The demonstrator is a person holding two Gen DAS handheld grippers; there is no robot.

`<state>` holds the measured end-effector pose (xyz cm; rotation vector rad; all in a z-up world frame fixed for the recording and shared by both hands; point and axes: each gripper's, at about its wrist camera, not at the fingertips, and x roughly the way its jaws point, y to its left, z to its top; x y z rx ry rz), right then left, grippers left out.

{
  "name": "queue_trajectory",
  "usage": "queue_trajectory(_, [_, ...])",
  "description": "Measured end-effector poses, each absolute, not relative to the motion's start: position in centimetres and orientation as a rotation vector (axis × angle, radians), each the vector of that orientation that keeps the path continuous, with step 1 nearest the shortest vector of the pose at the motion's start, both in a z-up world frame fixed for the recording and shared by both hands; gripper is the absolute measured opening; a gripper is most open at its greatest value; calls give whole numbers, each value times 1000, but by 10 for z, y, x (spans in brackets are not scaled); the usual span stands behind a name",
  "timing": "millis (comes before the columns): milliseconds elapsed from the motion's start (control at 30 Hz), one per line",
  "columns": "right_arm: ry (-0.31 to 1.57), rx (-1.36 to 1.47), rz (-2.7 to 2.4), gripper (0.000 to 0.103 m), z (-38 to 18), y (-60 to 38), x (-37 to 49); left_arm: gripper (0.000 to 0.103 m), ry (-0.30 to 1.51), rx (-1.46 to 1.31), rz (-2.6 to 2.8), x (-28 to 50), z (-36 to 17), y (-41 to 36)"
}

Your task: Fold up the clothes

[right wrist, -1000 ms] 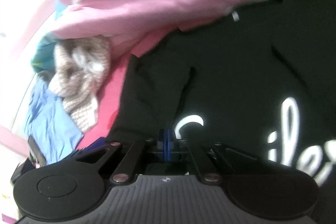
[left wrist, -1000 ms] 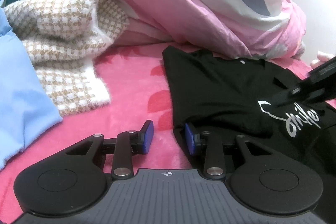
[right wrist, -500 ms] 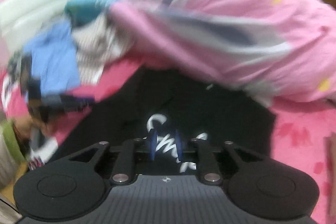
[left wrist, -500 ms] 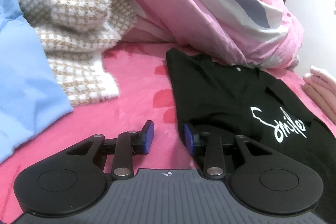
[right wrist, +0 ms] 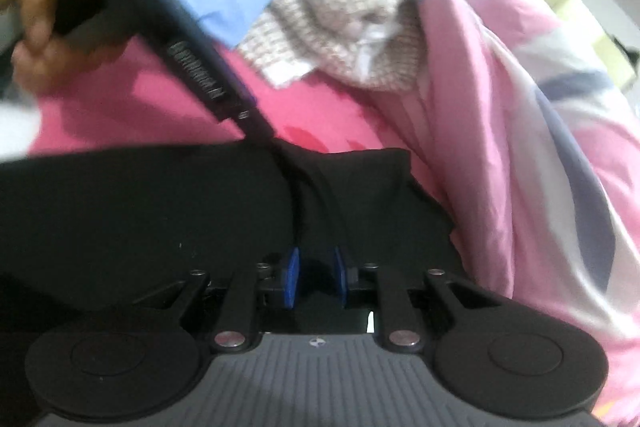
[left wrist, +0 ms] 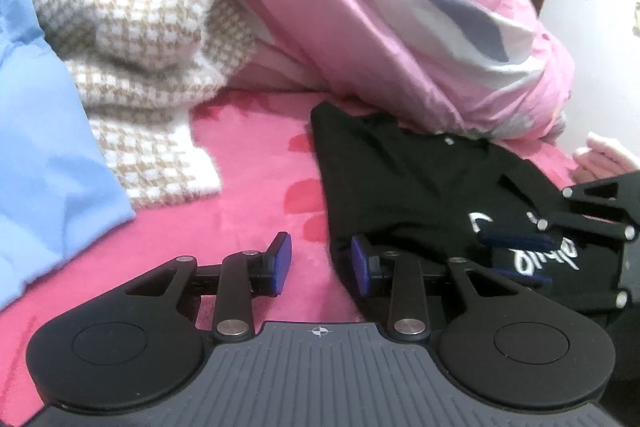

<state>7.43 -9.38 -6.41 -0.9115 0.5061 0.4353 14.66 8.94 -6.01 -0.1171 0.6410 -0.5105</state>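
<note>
Black T-shirt (left wrist: 404, 187) lies flat on the pink bedsheet (left wrist: 248, 163), its far edge against the heaped pink quilt (left wrist: 400, 27), bare sheet to its left. The left gripper (left wrist: 320, 263) straddles the shirt's near-left edge, jaws apart and unclamped. The right gripper (right wrist: 316, 279), jaws narrow, gripping nothing, has just been opening over the black cloth.

T-shirt (left wrist: 400, 187) on bed (left wrist: 248, 163), quilt (left wrist: 400, 27) behind, sweater (left wrist: 140, 67) left
</note>
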Motion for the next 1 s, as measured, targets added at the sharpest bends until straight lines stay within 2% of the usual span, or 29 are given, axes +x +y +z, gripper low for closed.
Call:
queue_trajectory(133, [458, -1079, 410, 5, -84, -85, 72, 30, 654, -142, -486, 148, -63, 93])
queue_trajectory(333, [443, -1012, 472, 4, -73, -88, 57, 30, 660, -185, -486, 150, -67, 100])
queue_trajectory(600, [467, -971, 490, 8, -80, -93, 56, 32, 633, -235, -502, 137, -48, 122])
queue_trajectory(700, [475, -942, 505, 18, -73, -101, 53, 33, 608, -266, -512, 144, -40, 115])
queue_trajectory(767, [488, -905, 539, 21, -65, -108, 54, 33, 602, -229, -522, 153, -41, 95])
queue_trajectory(867, [534, -760, 539, 21, -48, -123, 70, 33, 636, -110, -490, 163, -52, 67])
queue_trajectory(1000, [601, -443, 461, 21, -25, -162, 117, 32, 648, -130, -481, 165, -67, 70])
